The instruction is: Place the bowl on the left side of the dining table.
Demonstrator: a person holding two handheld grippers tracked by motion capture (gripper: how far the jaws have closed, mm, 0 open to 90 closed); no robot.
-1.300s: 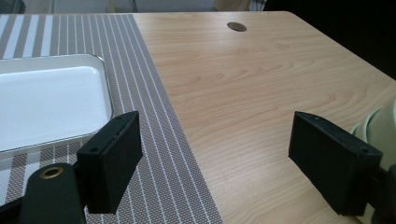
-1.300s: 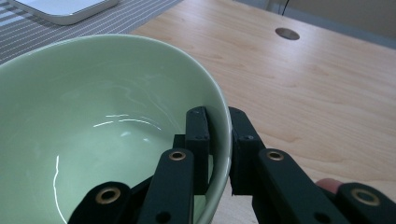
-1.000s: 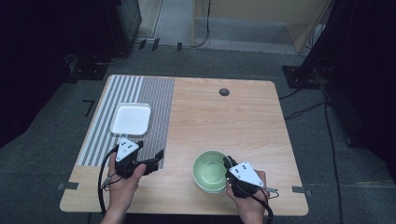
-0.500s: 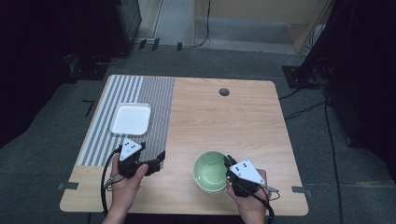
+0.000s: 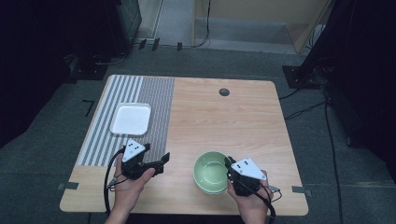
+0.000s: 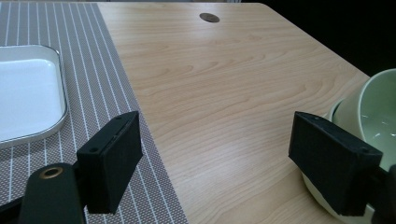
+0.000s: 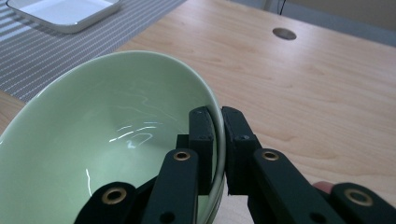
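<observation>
A pale green bowl (image 5: 211,171) sits near the table's front edge, right of centre. My right gripper (image 5: 229,164) is shut on the bowl's right rim (image 7: 215,122), one jaw inside and one outside. The bowl is empty inside. My left gripper (image 5: 162,161) is held open at the front left, over the edge of the striped mat (image 5: 140,116), its jaws pointing right toward the bowl. In the left gripper view the bowl (image 6: 373,121) stands just behind the right jaw, with bare wood between the jaws. A white square tray (image 5: 130,118) lies on the mat.
The wooden table (image 5: 243,121) has a round cable hole (image 5: 224,92) near its far edge. Dark floor and cables surround the table. Bare wood lies across the middle and right of the tabletop.
The left gripper has moved slightly to the right toward the bowl. The right gripper and the bowl have stayed where they were.
</observation>
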